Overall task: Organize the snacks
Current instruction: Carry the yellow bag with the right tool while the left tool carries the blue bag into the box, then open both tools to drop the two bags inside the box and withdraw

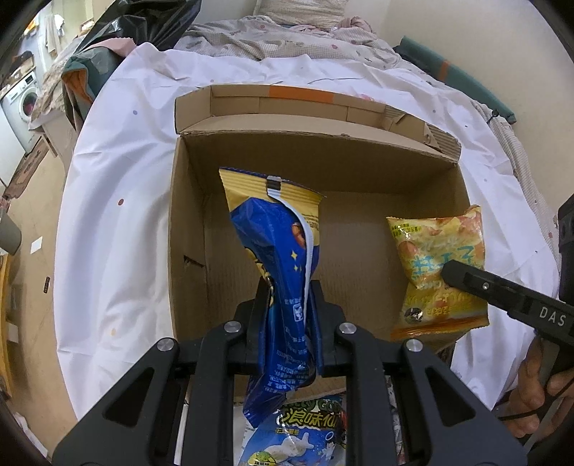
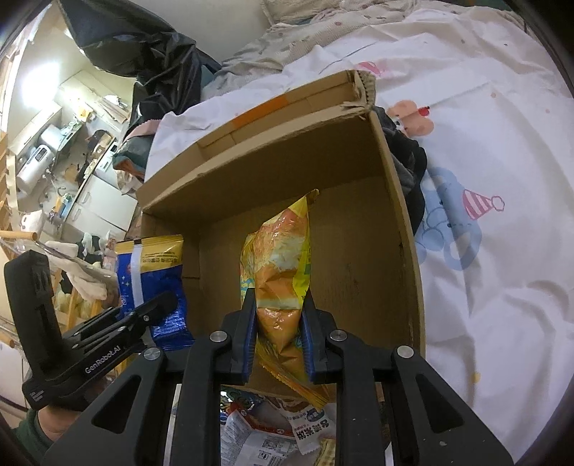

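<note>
Bed sheet: I had the white sheet under everything; cartoon prints showed on it at right in the right wrist view.
Box: the open cardboard box sat on the sheet, flaps up at the far side. I saw bare floor inside, no snack lying in it yet.
Progress: early, by my reading. Two bags were in hand above the box, none placed.
Left gripper: fingers pinched on the blue-and-gold snack bag, held upright over the box's left half.
Right gripper: fingers clamped on the orange snack bag, over the right half.
Still to sort: loose snack packets lay at the near edge, outside the box.
Obstacles: the two bags hung near each other and the near box wall sat just below both grippers; I judged a snag possible on lowering.
Surroundings: black plastic bag and rumpled bedding far off, clear of the work.
</note>
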